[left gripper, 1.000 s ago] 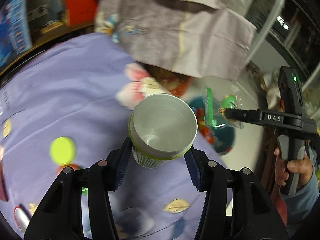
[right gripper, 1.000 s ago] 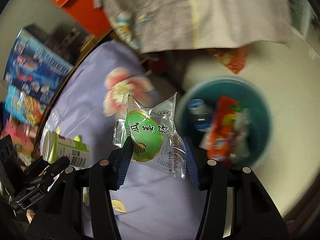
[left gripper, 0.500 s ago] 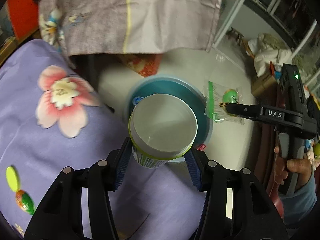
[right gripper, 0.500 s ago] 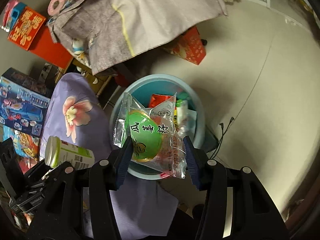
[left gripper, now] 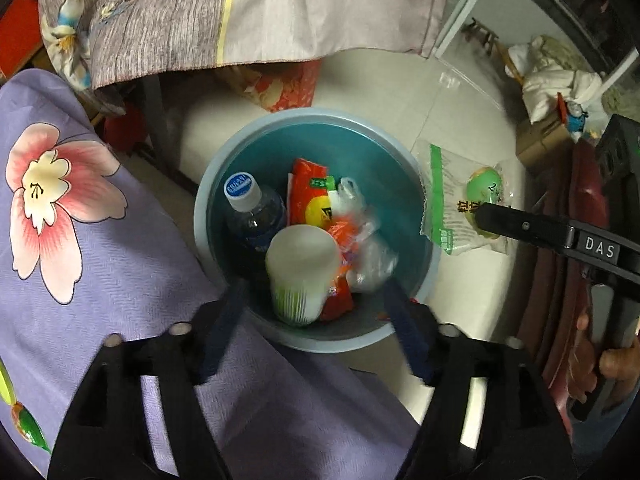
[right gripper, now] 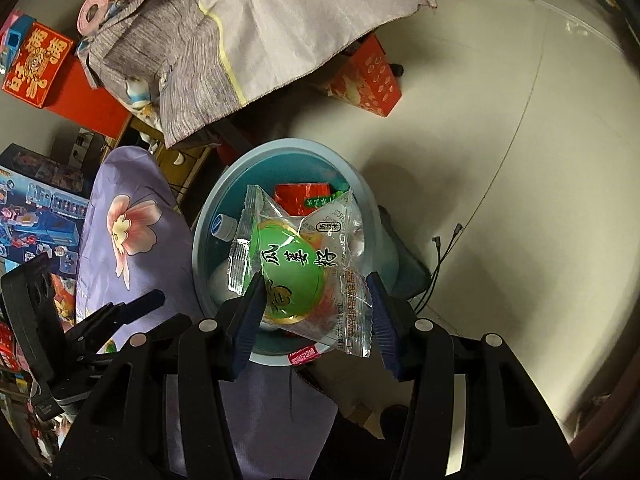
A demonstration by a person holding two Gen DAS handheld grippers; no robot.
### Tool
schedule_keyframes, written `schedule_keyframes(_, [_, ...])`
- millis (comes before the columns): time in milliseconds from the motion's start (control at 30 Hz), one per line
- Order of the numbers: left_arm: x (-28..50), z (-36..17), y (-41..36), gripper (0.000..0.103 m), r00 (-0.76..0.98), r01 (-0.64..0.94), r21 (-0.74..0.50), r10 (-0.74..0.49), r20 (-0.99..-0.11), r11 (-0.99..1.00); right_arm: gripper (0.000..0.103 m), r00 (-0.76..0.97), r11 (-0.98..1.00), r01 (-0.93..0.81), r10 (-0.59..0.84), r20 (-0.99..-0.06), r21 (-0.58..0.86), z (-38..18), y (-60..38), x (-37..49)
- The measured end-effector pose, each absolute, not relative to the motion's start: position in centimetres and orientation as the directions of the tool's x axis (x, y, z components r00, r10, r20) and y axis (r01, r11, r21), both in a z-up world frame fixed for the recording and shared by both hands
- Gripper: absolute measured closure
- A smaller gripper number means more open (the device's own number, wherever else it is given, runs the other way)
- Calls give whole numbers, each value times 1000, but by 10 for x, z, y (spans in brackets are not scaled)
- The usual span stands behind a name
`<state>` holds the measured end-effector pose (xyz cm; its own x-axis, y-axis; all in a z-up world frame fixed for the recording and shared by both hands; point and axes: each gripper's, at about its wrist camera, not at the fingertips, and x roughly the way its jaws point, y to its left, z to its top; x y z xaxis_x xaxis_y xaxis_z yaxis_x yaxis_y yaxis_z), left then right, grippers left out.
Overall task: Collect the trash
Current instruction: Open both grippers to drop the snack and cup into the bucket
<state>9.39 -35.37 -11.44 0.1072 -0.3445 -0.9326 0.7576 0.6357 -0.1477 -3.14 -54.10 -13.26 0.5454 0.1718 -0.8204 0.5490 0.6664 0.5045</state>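
Observation:
A teal bin (left gripper: 224, 184) stands on the floor and holds a water bottle (left gripper: 248, 204), a red wrapper (left gripper: 310, 196) and a clear bag (left gripper: 368, 256). My left gripper (left gripper: 313, 288) hangs over it, its jaws opening. The white and green cup (left gripper: 300, 276) is blurred below the pads and free of them, inside the bin. My right gripper (right gripper: 315, 284) is shut on a clear packet with a green snack (right gripper: 296, 264), held above the bin's rim (right gripper: 280, 148). In the left wrist view that packet (left gripper: 460, 200) hangs at the bin's right edge.
A purple flowered cloth (left gripper: 80, 260) covers the surface on the bin's left. A grey cloth (left gripper: 240, 12) hangs beyond it, over a red box (right gripper: 368, 76). Pale floor with a cable (right gripper: 444, 256) lies to the right. Toy boxes (right gripper: 40, 208) stand at far left.
Both grippers have moved from over the purple cloth to above the bin. The left jaws have spread and the cup has dropped out of them. The right keeps its packet.

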Motion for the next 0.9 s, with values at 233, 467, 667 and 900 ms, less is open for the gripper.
schedule_keyframes(233, [99,-108,-342,18,120,742,-153,-354,-927,653,54,536,669,545,185,-824,504,-139,-536,-22])
schedule_keyframes(467, [98,-98,-323,7,141,723,-162,-373,-917,671,32,526,678,529,210,-824,510,-144,-527,-7])
schedule_keyframes(667, [96,-96,-309,5,138,709,-178,-381,-914,683,25,503,663,556,213,-838,502,-147,-525,-9])
schedule_keyframes(900, [91,-92,-293,5,138,699,-190,-391,-910,689,19,493,654,583,187,-850,482,-137,-520,-15])
